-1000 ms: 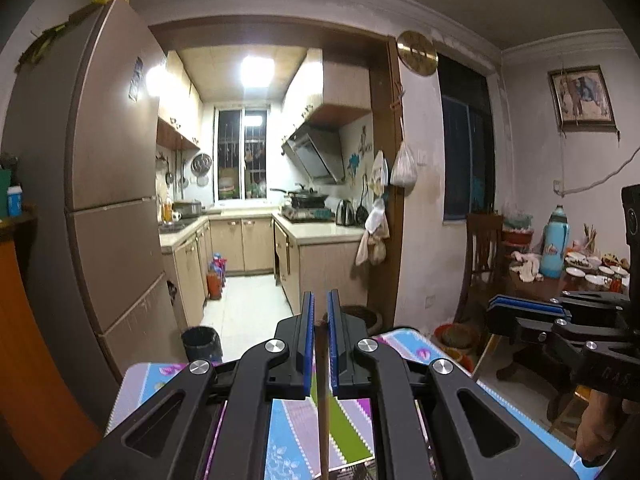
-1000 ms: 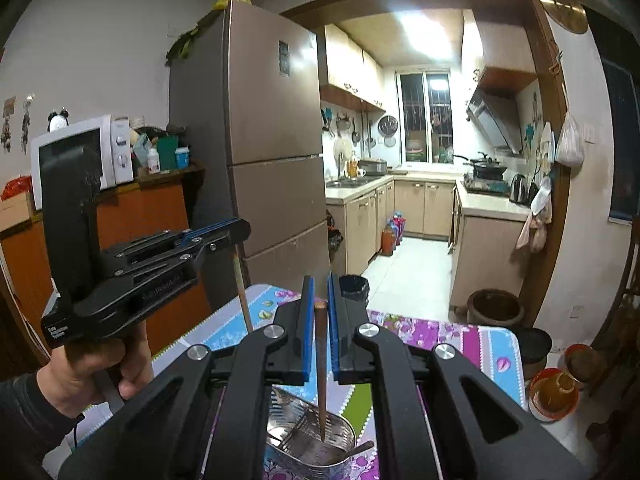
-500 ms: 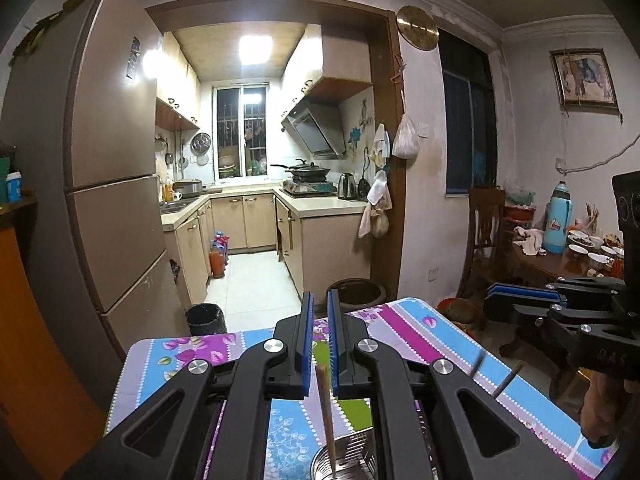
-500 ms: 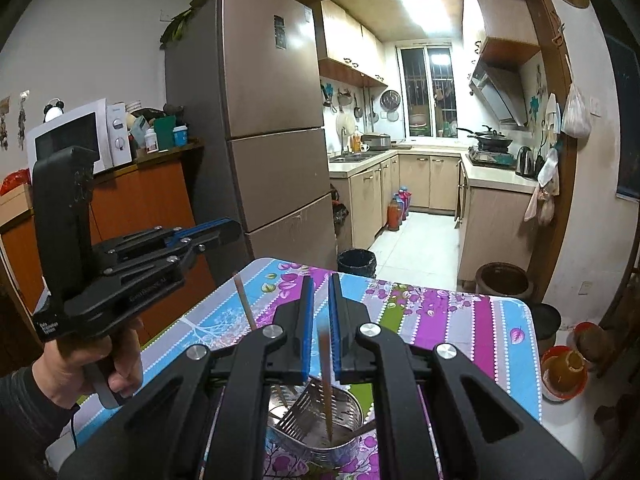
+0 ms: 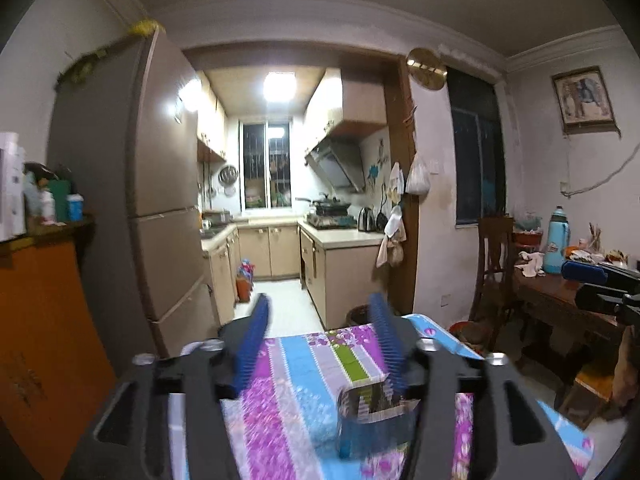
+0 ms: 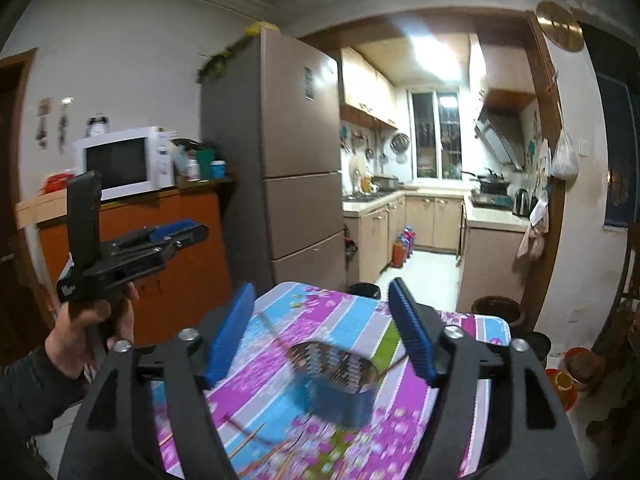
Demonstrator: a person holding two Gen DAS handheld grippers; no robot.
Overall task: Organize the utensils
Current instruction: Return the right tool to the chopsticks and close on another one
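Note:
In the right wrist view a perforated metal utensil holder (image 6: 336, 376) stands on the striped floral tablecloth (image 6: 348, 320). Thin chopsticks (image 6: 276, 332) lean out of its rim, blurred. My right gripper (image 6: 322, 332) hangs in front of and above the holder, its jaws opening with nothing between the blue pads (image 6: 232, 336). In the left wrist view my left gripper (image 5: 320, 340) is likewise opening and empty, with the holder (image 5: 376, 420) low and to the right of it. Each gripper shows in the other's view: the left gripper (image 6: 160, 236) in a hand (image 6: 92, 320), the right gripper (image 5: 600, 280) at the right edge.
More brown chopsticks (image 6: 248, 440) lie blurred on the cloth near the front left. Beyond the table stand a fridge (image 6: 296, 168), an orange cabinet (image 6: 188, 240) with a microwave (image 6: 120, 160), the kitchen doorway, a clay pot (image 6: 496, 308) on the floor, and a wooden table (image 5: 560, 304) at right.
Both grippers were shut on a chopstick over the holder; now both stand open and empty and have drawn back from the holder. The chopsticks are out of the jaws.

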